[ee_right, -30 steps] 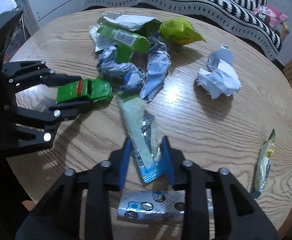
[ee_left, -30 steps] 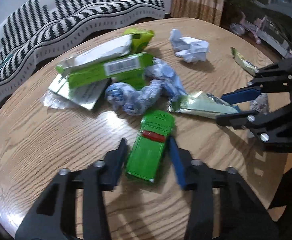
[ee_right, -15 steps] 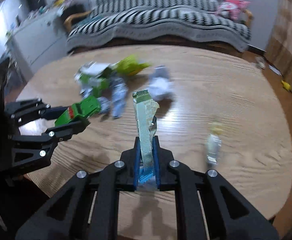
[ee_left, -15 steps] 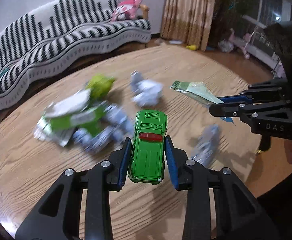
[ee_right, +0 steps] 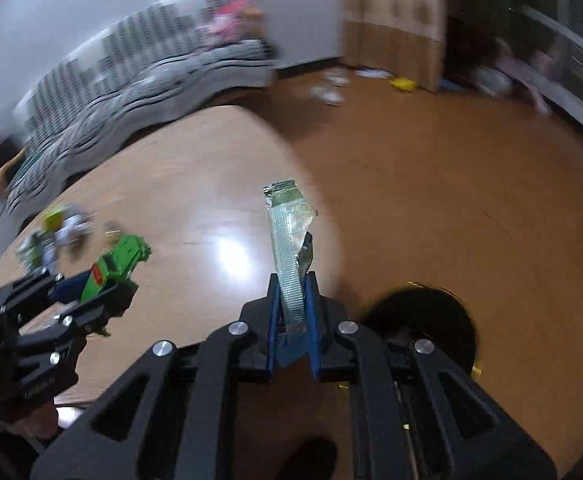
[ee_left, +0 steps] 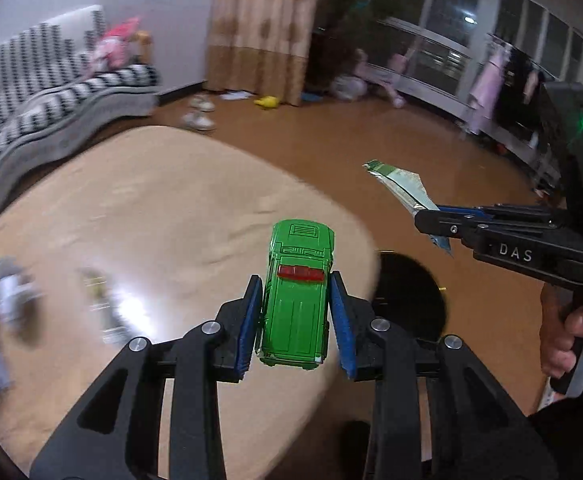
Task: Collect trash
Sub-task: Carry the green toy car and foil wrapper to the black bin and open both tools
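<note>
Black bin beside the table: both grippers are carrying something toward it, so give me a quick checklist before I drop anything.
1. Left gripper clamped on green toy car: ok.
2. Right gripper pinching green wrapper: ok.
3. Black bin in view below the table edge: ok.
4. Wrapper directly over bin opening: not ok.
5. Toy car counts as trash: cannot tell.
6. Bin has room inside: cannot tell.

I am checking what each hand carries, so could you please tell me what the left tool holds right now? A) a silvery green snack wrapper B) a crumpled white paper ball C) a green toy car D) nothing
C: in the left wrist view the left tool has its blue pads against both sides of the green toy car, lifted above the table.
</note>
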